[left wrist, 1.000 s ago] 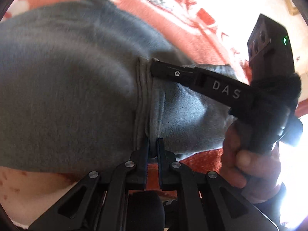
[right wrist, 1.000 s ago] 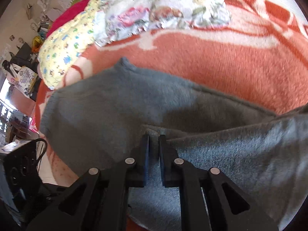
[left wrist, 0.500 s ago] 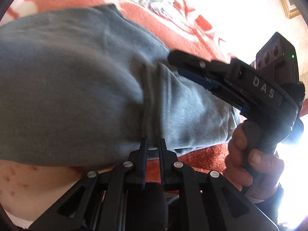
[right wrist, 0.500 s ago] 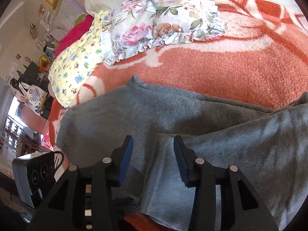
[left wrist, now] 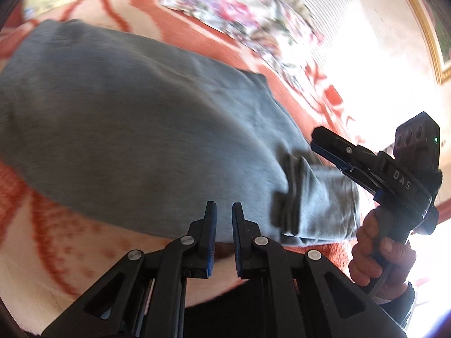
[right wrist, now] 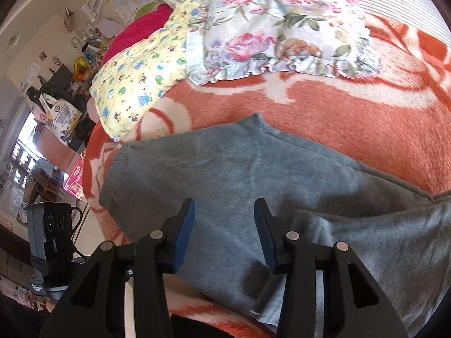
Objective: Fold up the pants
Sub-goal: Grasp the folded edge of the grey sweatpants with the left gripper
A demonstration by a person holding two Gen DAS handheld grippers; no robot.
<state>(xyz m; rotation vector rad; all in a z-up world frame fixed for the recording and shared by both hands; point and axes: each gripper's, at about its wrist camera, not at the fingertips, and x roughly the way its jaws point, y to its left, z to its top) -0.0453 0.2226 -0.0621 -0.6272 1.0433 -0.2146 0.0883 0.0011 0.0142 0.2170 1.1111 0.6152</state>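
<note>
Lying across the orange-and-cream blanket, the grey sweatpants are already doubled over once, a cuffed end resting on top near the bed's front edge. On the left, the left gripper hovers just off the near hem with its fingers only a narrow slit apart and nothing between them. Further right, the right gripper hangs above the cloth with its blue-padded fingers well apart, also empty; in the left wrist view the person's hand wraps its handle. Beyond the pants sit a yellow cartoon-print pillow and a floral pillow. To do the next fold well, I'd say each gripper should pinch all layers at one end, corners matched, lift together and lay the edge down square, smoothing the bunched cuff first.
</note>
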